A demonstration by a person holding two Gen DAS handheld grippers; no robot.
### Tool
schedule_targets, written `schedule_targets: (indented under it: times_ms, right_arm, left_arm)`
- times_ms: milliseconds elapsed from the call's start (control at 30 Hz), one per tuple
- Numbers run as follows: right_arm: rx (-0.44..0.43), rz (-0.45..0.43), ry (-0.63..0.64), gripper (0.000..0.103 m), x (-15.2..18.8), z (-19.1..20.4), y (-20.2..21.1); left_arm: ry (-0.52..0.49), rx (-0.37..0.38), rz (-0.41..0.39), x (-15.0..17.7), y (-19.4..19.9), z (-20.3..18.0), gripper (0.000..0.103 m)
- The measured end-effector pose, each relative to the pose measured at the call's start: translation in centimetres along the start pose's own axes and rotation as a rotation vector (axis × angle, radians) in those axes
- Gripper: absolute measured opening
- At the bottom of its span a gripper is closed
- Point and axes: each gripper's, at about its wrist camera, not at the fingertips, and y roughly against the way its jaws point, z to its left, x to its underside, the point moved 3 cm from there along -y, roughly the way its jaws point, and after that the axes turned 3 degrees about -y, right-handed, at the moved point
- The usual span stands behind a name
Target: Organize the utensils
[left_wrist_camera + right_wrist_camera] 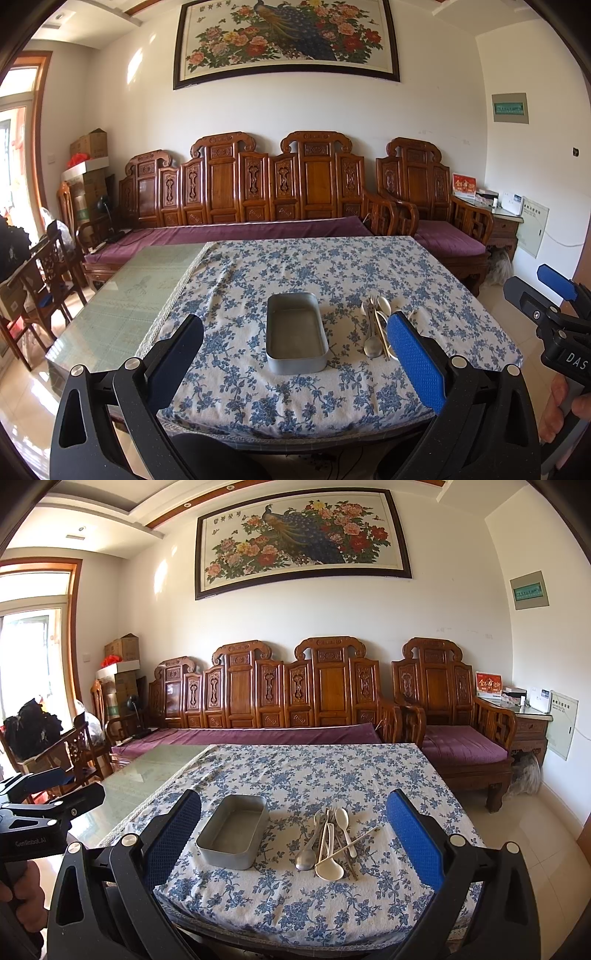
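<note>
An empty grey metal tin sits on the blue-flowered tablecloth. To its right lies a pile of utensils: a metal spoon, two white spoons, a fork and chopsticks. My left gripper is open and empty, held above the table's near edge in front of the tin. My right gripper is open and empty, held before the tin and the pile. The right gripper also shows at the right of the left wrist view.
The cloth covers the right part of a glass-topped table. A carved wooden sofa with purple cushions stands behind it. Wooden chairs stand at the left, an armchair at the right.
</note>
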Motion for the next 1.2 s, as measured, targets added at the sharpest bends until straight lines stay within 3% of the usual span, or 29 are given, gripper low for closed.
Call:
schedule_targets:
  times_ms: [1200]
  right_arm:
    - [-0.002, 0.001, -0.001, 0.1, -0.11, -0.05, 0.1]
  left_arm:
    - [-0.002, 0.013, -0.012, 0.02, 0.32, -0.51, 0.096]
